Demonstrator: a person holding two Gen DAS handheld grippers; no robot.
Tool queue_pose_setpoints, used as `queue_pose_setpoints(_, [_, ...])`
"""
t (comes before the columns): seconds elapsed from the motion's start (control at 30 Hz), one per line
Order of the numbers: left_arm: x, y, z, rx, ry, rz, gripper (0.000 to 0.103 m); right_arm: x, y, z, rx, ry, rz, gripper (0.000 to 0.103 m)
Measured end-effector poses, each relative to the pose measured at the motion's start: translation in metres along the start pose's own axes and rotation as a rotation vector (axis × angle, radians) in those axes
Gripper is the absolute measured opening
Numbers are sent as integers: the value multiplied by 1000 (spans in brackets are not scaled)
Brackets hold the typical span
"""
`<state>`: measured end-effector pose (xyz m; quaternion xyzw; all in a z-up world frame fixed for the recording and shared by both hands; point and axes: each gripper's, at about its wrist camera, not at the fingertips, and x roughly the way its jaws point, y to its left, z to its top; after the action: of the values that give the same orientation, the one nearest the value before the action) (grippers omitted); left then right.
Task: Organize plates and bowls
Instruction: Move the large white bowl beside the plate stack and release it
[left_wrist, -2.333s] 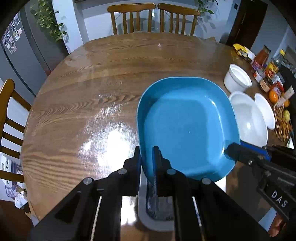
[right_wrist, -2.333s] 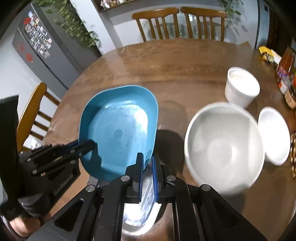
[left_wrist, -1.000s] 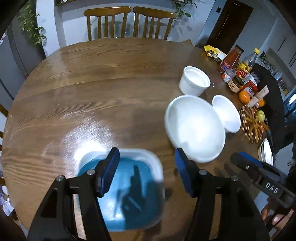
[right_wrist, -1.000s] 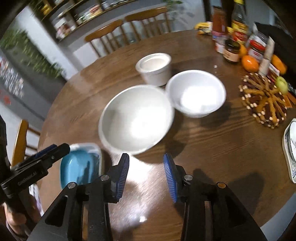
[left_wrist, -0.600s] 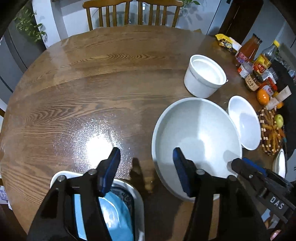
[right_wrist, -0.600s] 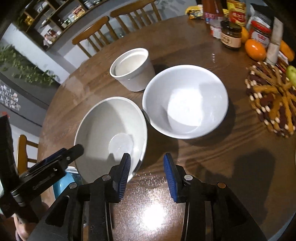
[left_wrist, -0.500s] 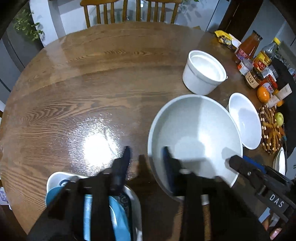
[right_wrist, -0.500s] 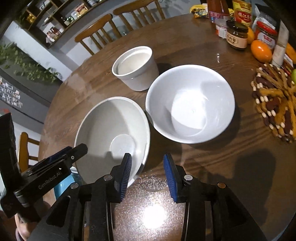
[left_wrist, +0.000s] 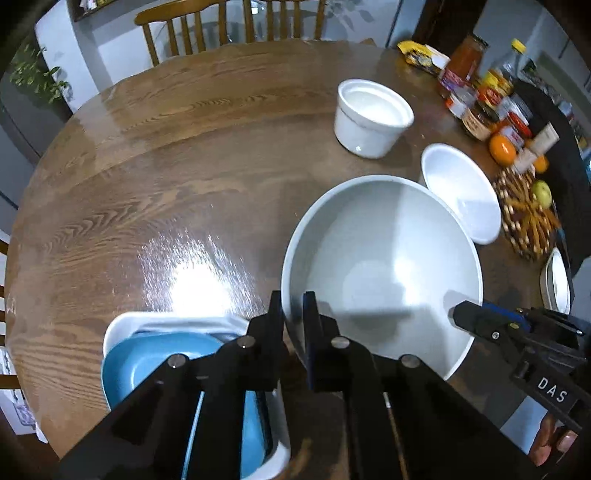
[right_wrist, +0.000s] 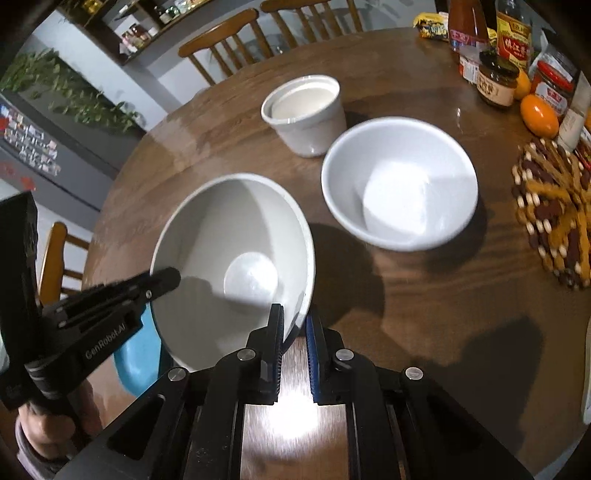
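Observation:
A large pale grey bowl (left_wrist: 384, 273) sits tilted on the wooden table; it also shows in the right wrist view (right_wrist: 236, 258). My left gripper (left_wrist: 292, 306) is shut on its near-left rim. My right gripper (right_wrist: 295, 321) is shut on its near-right rim. A blue plate (left_wrist: 147, 365) lies stacked in a white dish (left_wrist: 114, 332) at the near left. A smaller white bowl (right_wrist: 399, 184) and a white ramekin (right_wrist: 306, 110) stand beyond.
Jars, bottles and oranges (right_wrist: 535, 110) crowd the right side, with a beaded trivet (right_wrist: 554, 210). Wooden chairs (left_wrist: 229, 26) stand at the far edge. Another white plate (left_wrist: 557, 280) sits at the right edge.
Both grippers let go of the blue plate, now resting in the white dish, moved right to the large grey bowl, and closed on its rim from opposite sides.

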<state>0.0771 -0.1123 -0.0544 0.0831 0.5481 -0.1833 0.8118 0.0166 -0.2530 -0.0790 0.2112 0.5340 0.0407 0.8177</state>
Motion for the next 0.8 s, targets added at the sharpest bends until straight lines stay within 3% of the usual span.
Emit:
queue_pose_setpoints(0.17, [13,-6,-10,20,47,-9,9,4,-7,-6,18,25,-18,13])
queue_pose_setpoints(0.3, [13,-10,-10,30,41,-1,10,5,-7,-4,40,20,-19,13])
queue_pose_setpoints(0.37, [13,-8,-10,27,39,-2,25,4,-4,-6,31,19,-33,13])
queue_pose_setpoints(0.4, [11,-6,-11,18,29,6,42,2,-4,-7,18,10,-43,13])
queue_pose_setpoints(0.43, [9,-4,-11,6,19,9,52,-2,-3,-7,9,-4,-54,13])
queue_pose_setpoints(0.63, [-11,13,-7,-72,-36,-7,54,-16,-12,-9,36,-32,-35,19])
queue_pose_setpoints(0.8, [-33,6,1,-84,-93,-44,56,-34,-28,-4,85,-97,-27,24])
